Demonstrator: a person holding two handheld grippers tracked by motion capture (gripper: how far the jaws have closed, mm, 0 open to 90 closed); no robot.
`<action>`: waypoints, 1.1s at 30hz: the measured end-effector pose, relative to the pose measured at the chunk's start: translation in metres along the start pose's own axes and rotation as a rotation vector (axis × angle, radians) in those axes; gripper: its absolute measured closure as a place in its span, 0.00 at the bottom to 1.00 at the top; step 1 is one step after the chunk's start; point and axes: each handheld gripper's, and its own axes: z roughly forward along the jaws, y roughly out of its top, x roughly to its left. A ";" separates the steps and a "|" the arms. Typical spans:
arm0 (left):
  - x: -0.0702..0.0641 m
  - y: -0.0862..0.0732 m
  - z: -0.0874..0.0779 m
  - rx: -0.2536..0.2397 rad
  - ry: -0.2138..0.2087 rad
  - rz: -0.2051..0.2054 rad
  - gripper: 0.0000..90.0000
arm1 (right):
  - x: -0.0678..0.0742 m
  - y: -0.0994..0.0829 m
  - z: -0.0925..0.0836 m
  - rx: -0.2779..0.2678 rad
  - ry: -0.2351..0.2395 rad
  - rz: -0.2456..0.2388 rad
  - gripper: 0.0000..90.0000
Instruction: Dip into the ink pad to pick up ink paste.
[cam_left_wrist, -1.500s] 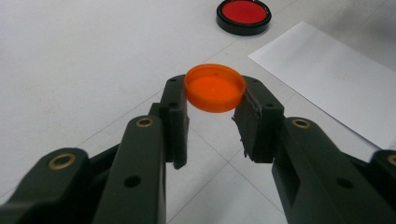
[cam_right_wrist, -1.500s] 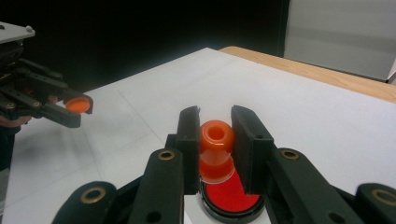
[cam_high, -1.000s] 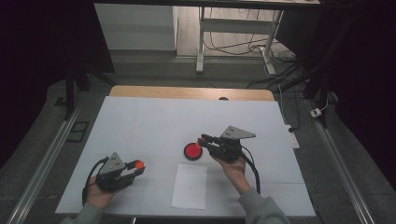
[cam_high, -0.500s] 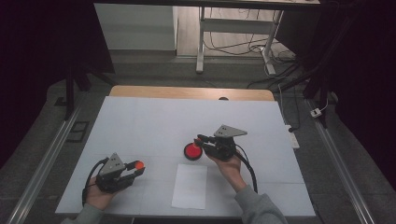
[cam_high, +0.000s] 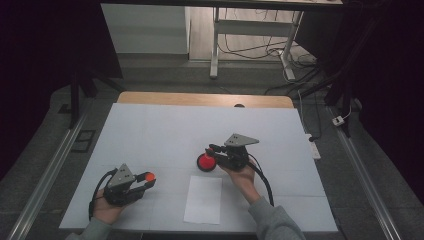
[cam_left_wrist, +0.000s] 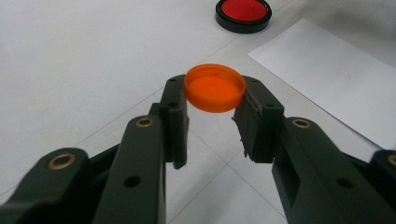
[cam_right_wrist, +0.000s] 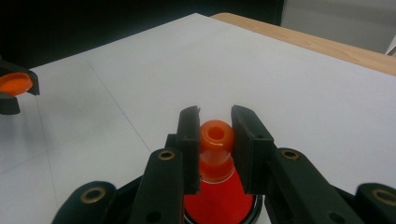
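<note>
Right gripper level, clamped on orange knobbed stamp over red round ink pad, left gripper near-left of pad, gripping orange round cap, white paper sheet below pad, white tabletop, dark room.

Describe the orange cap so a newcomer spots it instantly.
Start at the white table, near its front left corner. There the left claw grips the orange cap. It is a small, shallow disc held off the surface, unlike the red cone-shaped piece in the right claw.

Lighting is dim and even around the white table; surroundings fall dark. Both gripper views are sharp, with soft far edges.
</note>
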 end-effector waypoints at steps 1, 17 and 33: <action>0.000 0.000 0.000 0.001 0.000 0.000 0.72 | 0.000 0.000 0.001 0.000 -0.001 0.000 0.81; 0.001 -0.001 -0.001 -0.001 -0.003 0.000 0.72 | -0.002 -0.006 0.017 0.046 -0.013 -0.013 0.81; 0.002 -0.002 -0.001 0.002 -0.001 -0.003 0.72 | -0.004 -0.013 0.024 0.095 -0.029 -0.031 0.81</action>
